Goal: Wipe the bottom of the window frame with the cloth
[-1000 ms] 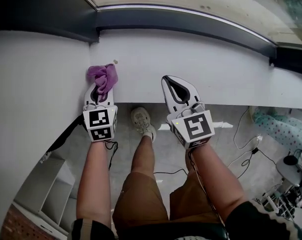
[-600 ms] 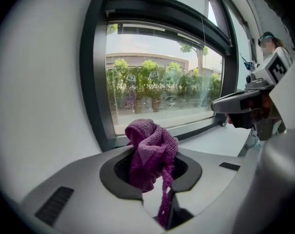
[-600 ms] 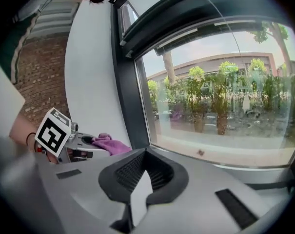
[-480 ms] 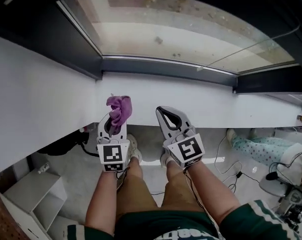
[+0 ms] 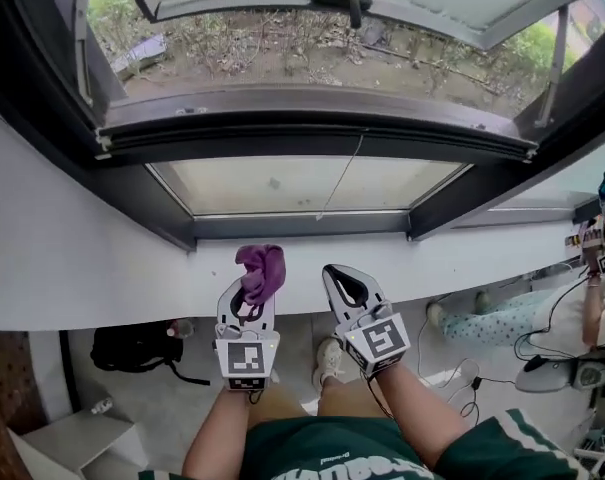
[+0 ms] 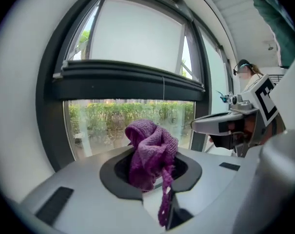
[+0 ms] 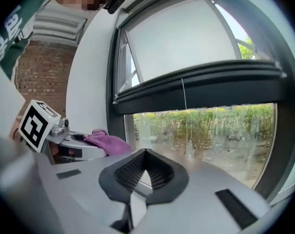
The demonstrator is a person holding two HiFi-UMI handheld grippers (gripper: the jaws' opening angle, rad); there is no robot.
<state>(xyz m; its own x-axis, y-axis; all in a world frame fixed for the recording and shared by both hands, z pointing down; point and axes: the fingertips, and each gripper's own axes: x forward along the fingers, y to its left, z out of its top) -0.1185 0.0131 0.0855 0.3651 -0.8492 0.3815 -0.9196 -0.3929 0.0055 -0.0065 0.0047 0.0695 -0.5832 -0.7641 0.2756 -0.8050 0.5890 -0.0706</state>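
1. The left gripper (image 5: 250, 293) is closed on one purple cloth (image 5: 260, 271); in the left gripper view the cloth (image 6: 149, 152) is seen bunched between the jaws of this gripper (image 6: 152, 172), with a strand hanging down.
2. The right gripper (image 5: 340, 278) is held with its jaws together and nothing between them, as shown in the right gripper view (image 7: 145, 172).
3. Two grippers, one cloth and two marker cubes are counted, one cube (image 5: 247, 358) on the left gripper and one (image 5: 382, 338) on the right.
4. Both forearms are stretched forward side by side. The left gripper is pointed straight at the window; the right is angled a little towards the left one.
5. Both gripper tips are held over the near edge of the white sill (image 5: 132, 268).
6. The cloth is held up short of the bottom of the dark window frame (image 5: 302, 226), apart from it.
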